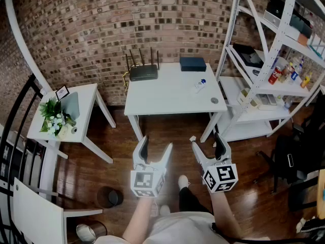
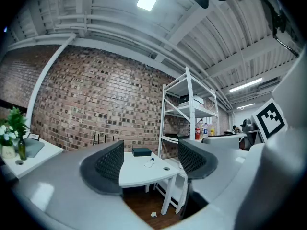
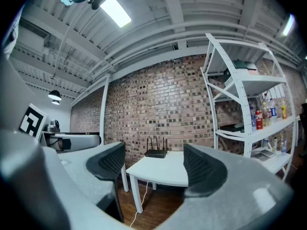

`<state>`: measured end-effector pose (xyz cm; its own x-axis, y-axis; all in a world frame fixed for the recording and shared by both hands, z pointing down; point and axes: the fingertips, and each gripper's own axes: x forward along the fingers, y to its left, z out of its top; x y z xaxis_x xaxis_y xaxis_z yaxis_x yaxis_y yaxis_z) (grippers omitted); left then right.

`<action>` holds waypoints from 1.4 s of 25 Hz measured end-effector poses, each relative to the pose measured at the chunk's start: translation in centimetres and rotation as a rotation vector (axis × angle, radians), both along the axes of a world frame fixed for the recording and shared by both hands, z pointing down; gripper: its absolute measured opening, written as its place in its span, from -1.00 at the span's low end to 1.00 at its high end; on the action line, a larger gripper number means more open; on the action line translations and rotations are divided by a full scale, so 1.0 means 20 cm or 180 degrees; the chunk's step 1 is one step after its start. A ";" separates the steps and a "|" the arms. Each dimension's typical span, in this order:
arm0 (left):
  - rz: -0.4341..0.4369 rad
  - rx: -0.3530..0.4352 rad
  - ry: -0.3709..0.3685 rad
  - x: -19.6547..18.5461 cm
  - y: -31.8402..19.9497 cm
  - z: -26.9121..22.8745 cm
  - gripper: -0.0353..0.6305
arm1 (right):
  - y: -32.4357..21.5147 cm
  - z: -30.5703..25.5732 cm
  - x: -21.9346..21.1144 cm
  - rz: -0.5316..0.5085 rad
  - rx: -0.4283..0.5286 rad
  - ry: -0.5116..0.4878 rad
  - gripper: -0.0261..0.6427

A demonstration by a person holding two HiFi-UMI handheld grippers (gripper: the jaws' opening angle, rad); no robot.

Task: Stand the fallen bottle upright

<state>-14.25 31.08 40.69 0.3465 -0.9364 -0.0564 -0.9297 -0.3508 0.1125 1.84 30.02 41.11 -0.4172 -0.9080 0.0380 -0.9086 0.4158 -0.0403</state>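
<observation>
Bottle (image 1: 200, 84) lies on its side on the desk (image 1: 167, 98), well ahead of both grippers and touched by neither. It is straight beyond the right gripper (image 1: 206, 140), near the desk's right edge. From the left gripper (image 1: 156, 144) it is ahead and to the right. Both grippers are held level over the wooden floor, short of the desk, jaws spread wide with nothing between the pads. The left gripper view frames the far-off bottle in the gap between its jaws. Beyond the bottle from the grippers a dark box (image 1: 193, 64) sits at the desk's back edge, with a router (image 1: 143, 71) to its left. A small round disc (image 1: 215, 100) lies just right of the bottle, nearer the grippers.
</observation>
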 end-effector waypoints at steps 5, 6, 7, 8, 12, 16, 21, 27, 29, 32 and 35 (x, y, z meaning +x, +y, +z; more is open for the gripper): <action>-0.0025 -0.0018 -0.0035 0.02 -0.31 -0.01 0.18 | -0.31 0.06 0.01 -0.0089 -0.0105 -0.0112 0.17; -0.0014 -0.0001 -0.0056 0.05 -0.38 -0.02 0.18 | -0.40 0.06 0.04 -0.0090 -0.0108 -0.0123 0.17; -0.0018 0.0015 -0.0077 0.07 -0.45 -0.04 0.18 | -0.49 0.06 0.07 -0.0100 -0.0113 -0.0131 0.17; -0.0036 0.0030 -0.0098 0.08 -0.52 -0.05 0.17 | -0.58 0.05 0.08 -0.0118 -0.0111 -0.0141 0.17; -0.0128 0.0085 -0.0145 0.15 -0.81 -0.10 0.16 | -0.89 -0.01 0.17 -0.0170 0.0004 -0.0202 0.17; -0.0200 -0.0031 -0.0135 0.24 -0.99 -0.04 0.13 | -1.07 0.11 0.22 -0.0219 -0.0183 -0.0221 0.17; -0.0149 -0.0386 -0.0159 0.32 -1.14 0.13 0.11 | -1.24 0.30 0.22 -0.0344 -0.0562 -0.0313 0.17; -0.0080 -0.0361 -0.0176 0.31 -1.45 0.16 0.11 | -1.52 0.27 0.24 -0.0271 -0.0265 -0.0423 0.17; -0.0047 -0.0335 -0.0180 0.29 -1.59 0.17 0.11 | -1.65 0.23 0.24 -0.0206 -0.0107 -0.0432 0.17; 0.0045 -0.0319 -0.0201 0.25 -1.84 0.16 0.11 | -1.87 0.16 0.24 -0.0096 0.0009 -0.0412 0.17; 0.0165 -0.0212 -0.0216 0.21 -2.09 0.09 0.11 | -2.09 0.05 0.19 -0.0021 0.0111 -0.0253 0.17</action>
